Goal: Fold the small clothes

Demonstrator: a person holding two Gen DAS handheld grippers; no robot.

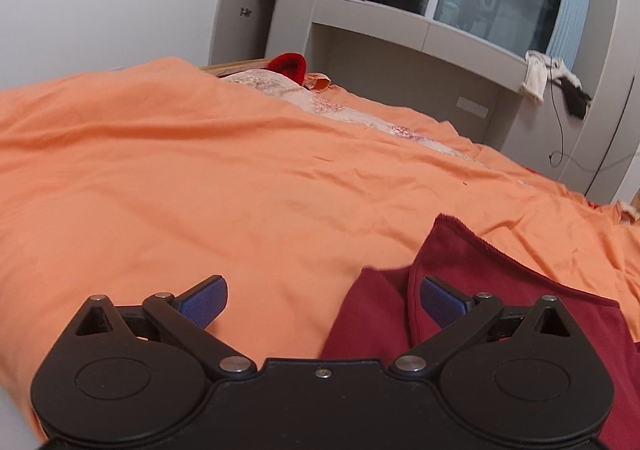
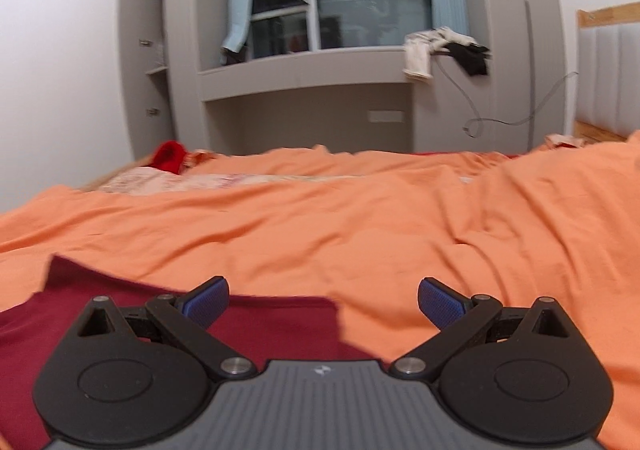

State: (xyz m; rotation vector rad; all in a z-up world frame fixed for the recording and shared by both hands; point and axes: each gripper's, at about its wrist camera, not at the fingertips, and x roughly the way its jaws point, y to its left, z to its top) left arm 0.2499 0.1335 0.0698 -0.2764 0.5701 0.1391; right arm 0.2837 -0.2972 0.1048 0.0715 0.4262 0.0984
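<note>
A dark red garment (image 1: 492, 290) lies on the orange bedsheet (image 1: 200, 189), partly folded over itself. In the left wrist view it lies at the lower right, under the right finger. My left gripper (image 1: 324, 302) is open and empty, low over the garment's left edge. In the right wrist view the same garment (image 2: 272, 322) lies at the lower left, and its right edge ends between the fingers. My right gripper (image 2: 324, 302) is open and empty just above it.
The orange sheet (image 2: 360, 230) covers the bed. A bright red item (image 1: 288, 65) and a floral cloth (image 1: 280, 89) lie at the far end. Behind stand a grey window ledge (image 2: 304, 65) with clothes (image 2: 440, 49) draped on it, and a headboard (image 2: 608, 69) at the right.
</note>
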